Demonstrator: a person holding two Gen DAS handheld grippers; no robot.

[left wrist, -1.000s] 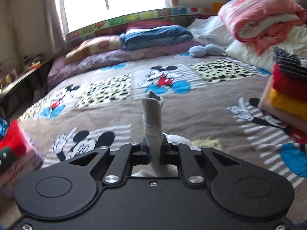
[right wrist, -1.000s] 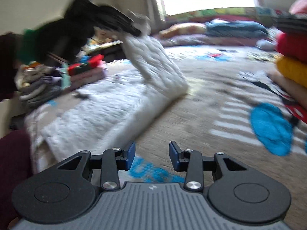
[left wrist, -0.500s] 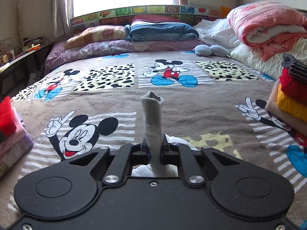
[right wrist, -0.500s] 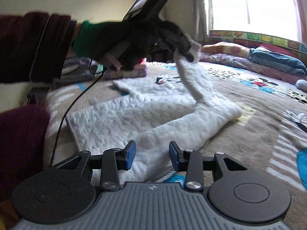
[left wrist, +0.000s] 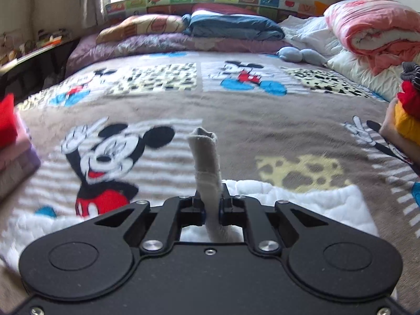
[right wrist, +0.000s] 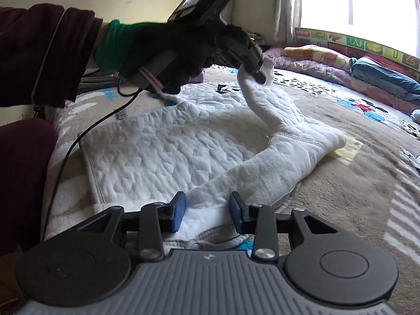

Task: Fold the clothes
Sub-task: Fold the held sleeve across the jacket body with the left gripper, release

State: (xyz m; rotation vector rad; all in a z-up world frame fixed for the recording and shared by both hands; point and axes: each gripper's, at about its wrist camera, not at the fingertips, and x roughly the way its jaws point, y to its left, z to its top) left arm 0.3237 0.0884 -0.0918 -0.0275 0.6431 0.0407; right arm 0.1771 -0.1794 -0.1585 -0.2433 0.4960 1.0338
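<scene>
Garment (right wrist: 168, 155) cuff pinched in left tool (left wrist: 212, 207), spread over blanket (left wrist: 236, 120).

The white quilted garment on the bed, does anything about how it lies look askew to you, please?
Yes: the white quilted garment is not flat. The left gripper holds its sleeve cuff lifted off the cartoon-print blanket, and one corner lies doubled over.

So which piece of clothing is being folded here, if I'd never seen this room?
Look at the bed's cartoon-mouse blanket. Spread on its near side is a white quilted garment, one cuff pinched up by the left gripper. The folded stacks at the edges are coloured; it alone is white and unfolded.
</scene>
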